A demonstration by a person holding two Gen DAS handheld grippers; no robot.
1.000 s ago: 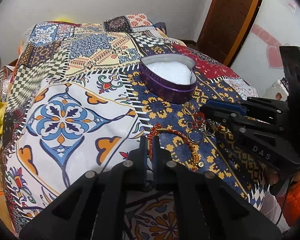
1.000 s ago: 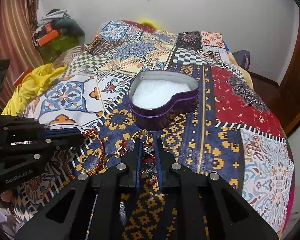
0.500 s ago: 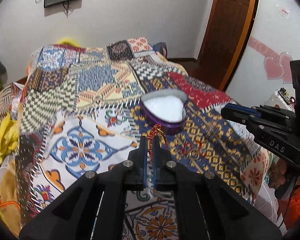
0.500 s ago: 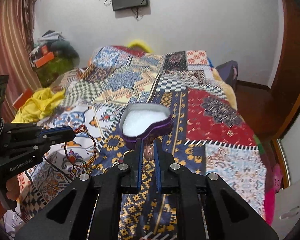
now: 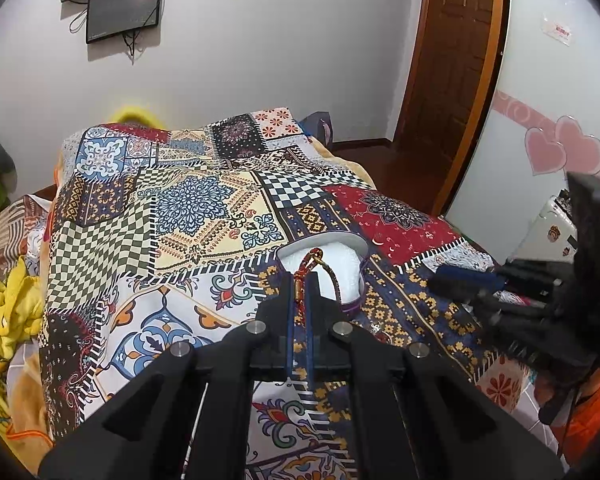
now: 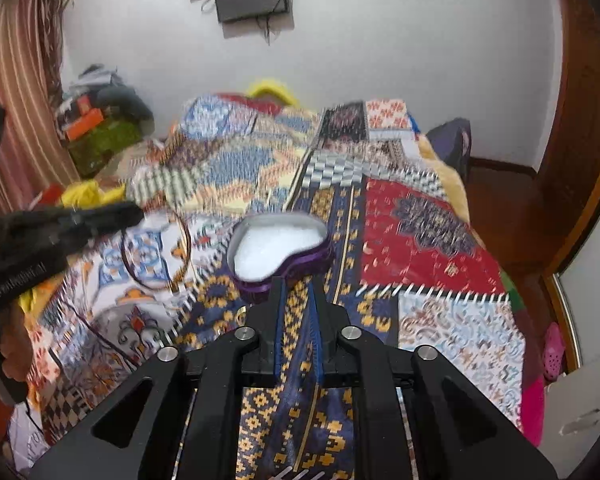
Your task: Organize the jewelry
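Observation:
A purple heart-shaped tin (image 6: pixel 280 254) with white padding stands on the patchwork bed cover; it also shows in the left wrist view (image 5: pixel 354 276). My left gripper (image 5: pixel 300 292) is shut on a red beaded necklace (image 5: pixel 310 262), held in the air in front of the tin. In the right wrist view the left gripper (image 6: pixel 132 212) shows with the necklace loop (image 6: pixel 156 256) hanging below it. My right gripper (image 6: pixel 298 292) is slightly parted just short of the tin, and nothing shows between its fingers. It appears at the right of the left wrist view (image 5: pixel 452 276).
The patchwork bed cover (image 5: pixel 204 208) fills the middle. Yellow cloth (image 5: pixel 4 312) lies at the left edge. A wooden door (image 5: pixel 452 80) and a wall screen (image 5: pixel 122 8) stand behind. Clutter (image 6: pixel 100 128) is piled at the far left corner.
Both grippers rose from the cover. The left lifted the red necklace and brought it in front of the tin. The right held a small trinket earlier; its fingers now stand parted with nothing between them.

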